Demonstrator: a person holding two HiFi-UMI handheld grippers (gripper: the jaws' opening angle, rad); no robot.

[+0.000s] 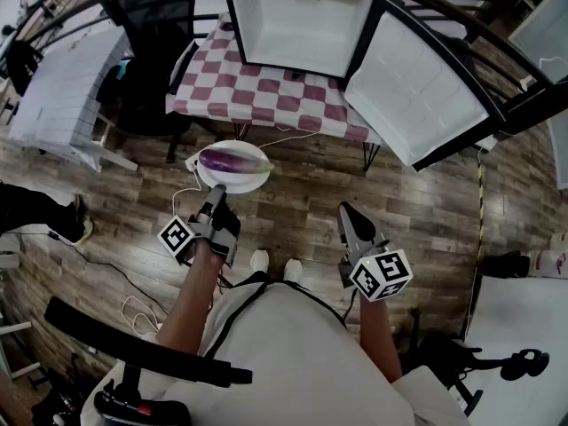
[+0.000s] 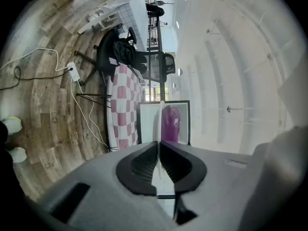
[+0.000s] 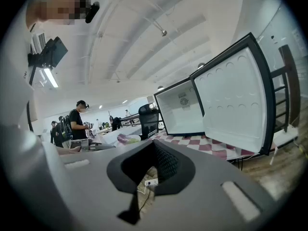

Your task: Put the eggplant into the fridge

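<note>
A purple eggplant (image 1: 222, 160) lies on a white plate (image 1: 251, 177) that is held in the air in front of me. My left gripper (image 1: 217, 192) is shut on the plate's near rim. In the left gripper view the thin rim (image 2: 158, 121) stands edge-on between the pads, with the eggplant (image 2: 171, 121) just beyond it. The fridge (image 1: 297, 25) lies open on the checkered table (image 1: 266, 96), its door (image 1: 426, 87) swung out to the right. My right gripper (image 1: 348, 211) hangs beside the plate, shut with nothing in it, and faces the fridge (image 3: 180, 107).
A black office chair (image 1: 151, 25) stands left of the checkered table, and a white table (image 1: 62, 87) is further left. White cables and a power strip (image 2: 73, 71) lie on the wood floor. People (image 3: 77, 121) stand far off in the right gripper view.
</note>
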